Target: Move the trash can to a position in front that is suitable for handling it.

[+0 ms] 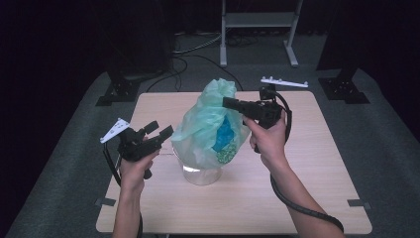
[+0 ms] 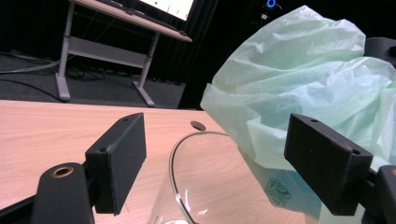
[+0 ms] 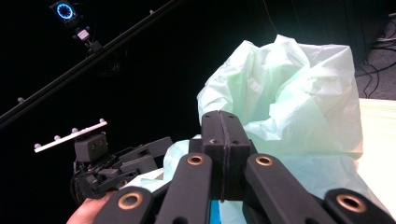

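Right claw point(image 1: 227, 103) is pressing its jaws together on a fold of the green bag point(image 1: 210, 124), approx. at the bag's upper right side; in the right gripper view the jaws are meeting flush w/ film bunched just beyond them. Left claw point(image 1: 161, 130) is standing spread, nothing pinched; in the left gripper view its jaws are flanking the rim of the glass bowl point(image 2: 187, 186) w/o touching it.

Location: bag is sitting half in, half over the bowl, mid-table point(image 1: 307, 163), w/ a blue item point(image 1: 225, 134) showing through the film.

Risks, as judged:
- Thin film is being held by one small fold only. Any further pull is likely tearing it or letting it slip from the pads.
- Bowl is standing unrestrained. If the bag is dragging against the rim, the bowl may be tipping or sliding toward the right claw.
- Contents are hanging low inside; lifting from one side may be spilling them into the bowl or onto the table.
- Left claw closing carelessly may be striking glass instead of catching film.
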`<control>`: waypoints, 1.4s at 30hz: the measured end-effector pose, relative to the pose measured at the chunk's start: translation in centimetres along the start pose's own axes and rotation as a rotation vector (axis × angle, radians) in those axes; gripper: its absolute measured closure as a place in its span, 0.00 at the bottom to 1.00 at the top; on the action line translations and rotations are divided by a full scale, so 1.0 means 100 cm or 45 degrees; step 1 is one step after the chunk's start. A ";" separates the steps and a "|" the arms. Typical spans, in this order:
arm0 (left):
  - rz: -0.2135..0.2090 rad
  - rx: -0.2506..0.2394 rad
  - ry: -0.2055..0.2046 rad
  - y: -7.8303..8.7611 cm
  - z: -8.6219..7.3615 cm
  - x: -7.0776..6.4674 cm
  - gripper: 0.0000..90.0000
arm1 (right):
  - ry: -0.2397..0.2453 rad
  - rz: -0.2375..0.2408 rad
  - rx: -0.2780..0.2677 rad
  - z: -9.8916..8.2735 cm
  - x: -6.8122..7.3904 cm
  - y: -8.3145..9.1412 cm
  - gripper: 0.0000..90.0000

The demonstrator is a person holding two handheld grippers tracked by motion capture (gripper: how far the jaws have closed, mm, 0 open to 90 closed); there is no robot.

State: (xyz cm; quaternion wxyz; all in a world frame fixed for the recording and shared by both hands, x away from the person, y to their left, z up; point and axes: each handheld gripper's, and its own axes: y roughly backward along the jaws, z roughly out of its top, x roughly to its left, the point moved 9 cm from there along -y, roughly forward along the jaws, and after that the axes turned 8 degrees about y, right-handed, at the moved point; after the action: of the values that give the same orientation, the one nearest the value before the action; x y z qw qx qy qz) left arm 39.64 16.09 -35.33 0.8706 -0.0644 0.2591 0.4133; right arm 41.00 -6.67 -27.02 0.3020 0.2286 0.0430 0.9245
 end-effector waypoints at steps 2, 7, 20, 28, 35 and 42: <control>-0.001 0.006 -0.003 -0.001 -0.001 0.000 0.22 | -0.001 0.002 -0.008 0.001 0.000 0.002 1.00; -0.004 0.010 -0.001 -0.002 -0.001 -0.001 0.22 | -0.004 0.001 -0.028 0.005 0.000 0.009 1.00; 0.003 0.030 -0.008 -0.005 -0.004 -0.001 0.21 | -0.010 -0.025 -0.076 0.015 -0.008 0.032 1.00; 0.012 0.037 -0.002 -0.007 -0.006 0.001 0.21 | -0.017 -0.045 -0.097 0.021 -0.015 0.045 1.00; 0.014 0.058 -0.010 -0.011 -0.009 0.000 0.21 | -0.027 -0.073 -0.124 0.027 -0.026 0.059 1.00; 0.010 0.055 -0.015 -0.011 -0.008 -0.001 0.20 | -0.059 -0.118 -0.137 0.026 -0.043 0.068 1.00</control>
State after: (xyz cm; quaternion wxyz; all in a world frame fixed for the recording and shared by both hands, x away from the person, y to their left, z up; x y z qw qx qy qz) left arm 40.05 15.04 -36.08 0.8717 -0.0423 0.2632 0.4113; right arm 41.55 -14.85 -24.91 0.3572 0.2310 -0.0032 0.9050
